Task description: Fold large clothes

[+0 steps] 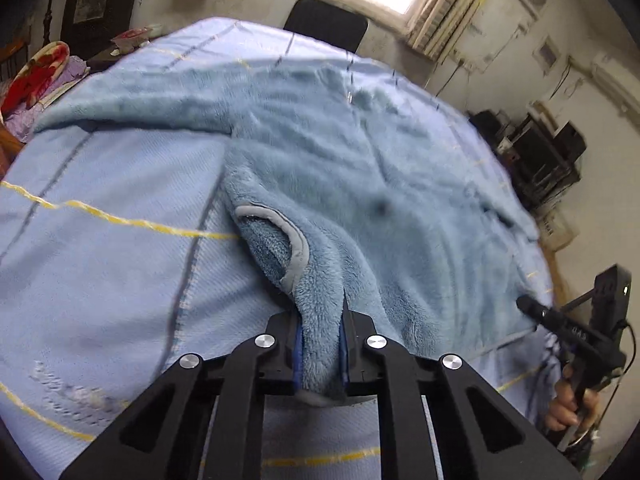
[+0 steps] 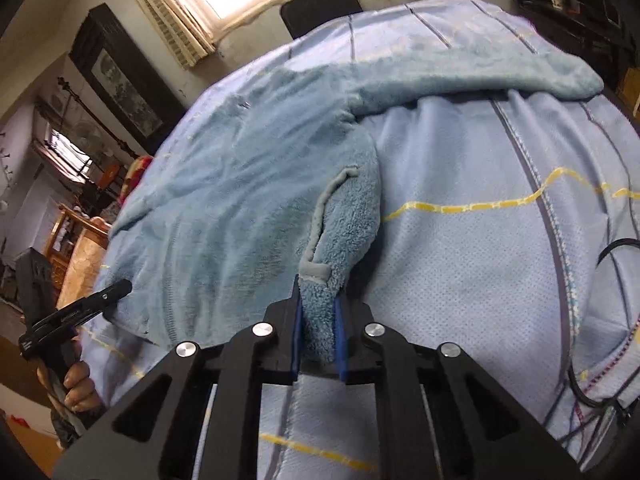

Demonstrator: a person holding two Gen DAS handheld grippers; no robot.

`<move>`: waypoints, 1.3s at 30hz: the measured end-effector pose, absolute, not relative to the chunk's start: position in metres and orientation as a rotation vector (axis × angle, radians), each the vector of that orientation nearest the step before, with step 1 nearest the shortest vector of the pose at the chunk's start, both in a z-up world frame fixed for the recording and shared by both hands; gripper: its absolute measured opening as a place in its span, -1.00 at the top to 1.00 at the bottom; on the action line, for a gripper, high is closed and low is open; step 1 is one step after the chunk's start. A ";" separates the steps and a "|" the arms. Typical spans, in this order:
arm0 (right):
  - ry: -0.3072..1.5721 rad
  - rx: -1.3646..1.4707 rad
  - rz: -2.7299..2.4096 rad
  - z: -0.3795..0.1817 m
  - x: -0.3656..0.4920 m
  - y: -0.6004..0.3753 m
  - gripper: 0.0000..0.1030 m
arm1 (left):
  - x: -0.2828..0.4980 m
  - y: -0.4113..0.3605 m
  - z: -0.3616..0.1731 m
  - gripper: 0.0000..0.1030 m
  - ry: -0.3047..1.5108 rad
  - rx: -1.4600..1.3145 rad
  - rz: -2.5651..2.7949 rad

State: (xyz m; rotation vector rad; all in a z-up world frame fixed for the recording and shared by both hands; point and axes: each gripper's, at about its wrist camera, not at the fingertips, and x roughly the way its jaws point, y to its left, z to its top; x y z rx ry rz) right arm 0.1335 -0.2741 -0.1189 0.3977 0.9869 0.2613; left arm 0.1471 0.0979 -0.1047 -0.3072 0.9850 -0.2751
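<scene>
A large fluffy light-blue fleece garment [image 1: 320,168] lies spread on a bed covered by a light-blue sheet [image 1: 100,264] with yellow and dark stripes. My left gripper [image 1: 320,344] is shut on the garment's near hem corner, beside a grey-trimmed edge [image 1: 296,248]. My right gripper [image 2: 318,336] is shut on the other near corner of the garment [image 2: 240,184], next to its grey trim [image 2: 320,216]. One sleeve [image 2: 480,76] stretches to the far right, the other [image 1: 140,108] to the far left. Each gripper shows at the side of the other's view, the right one in the left wrist view [image 1: 532,308] and the left one in the right wrist view [image 2: 116,292].
A black chair back [image 1: 326,24] stands past the bed's far edge under a bright window. A red floral blanket [image 1: 36,76] lies at the far left. Dark shelves with clutter [image 1: 536,152] stand at the right. Black cables [image 2: 600,360] trail over the sheet's right side.
</scene>
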 end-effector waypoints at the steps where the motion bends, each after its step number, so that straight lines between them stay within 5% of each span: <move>1: 0.978 0.402 0.282 -0.112 0.128 -0.274 0.77 | 0.142 0.103 -0.096 0.75 0.967 -0.318 -0.284; 5: 0.964 0.354 0.332 -0.096 0.101 -0.266 0.78 | 0.125 0.110 -0.090 0.75 0.964 -0.290 -0.288; 10: 1.094 0.334 0.285 -0.139 0.102 -0.263 0.76 | 0.121 0.109 -0.126 0.71 1.057 -0.245 -0.233; 12: 1.091 0.344 0.279 -0.137 0.102 -0.267 0.61 | 0.117 0.110 -0.119 0.62 1.035 -0.235 -0.230; 13: 1.073 0.349 0.272 -0.129 0.101 -0.271 0.55 | 0.115 0.112 -0.112 0.56 1.014 -0.225 -0.221; 15: 1.005 0.337 0.249 -0.111 0.096 -0.275 0.50 | 0.112 0.113 -0.094 0.02 0.961 -0.187 -0.185; 16: 0.970 0.325 0.236 -0.100 0.094 -0.276 0.50 | 0.113 0.113 -0.080 -0.02 0.919 -0.160 -0.154; 25: 0.799 0.257 0.295 -0.040 0.176 -0.219 0.50 | 0.195 0.038 -0.035 -0.03 0.860 -0.038 -0.231; 27: 0.777 0.251 0.257 -0.047 0.211 -0.202 0.42 | 0.218 0.027 -0.041 -0.03 0.852 -0.029 -0.222; 30: 0.788 0.226 0.230 -0.067 0.251 -0.185 -0.08 | 0.258 0.015 -0.061 -0.04 0.855 -0.012 -0.148; 37: 0.927 0.210 0.197 -0.137 0.294 -0.179 -0.10 | 0.317 0.024 -0.134 -0.05 1.032 -0.038 -0.078; 39: 0.950 0.248 0.220 -0.143 0.300 -0.185 -0.10 | 0.317 0.024 -0.138 -0.24 0.995 -0.018 -0.075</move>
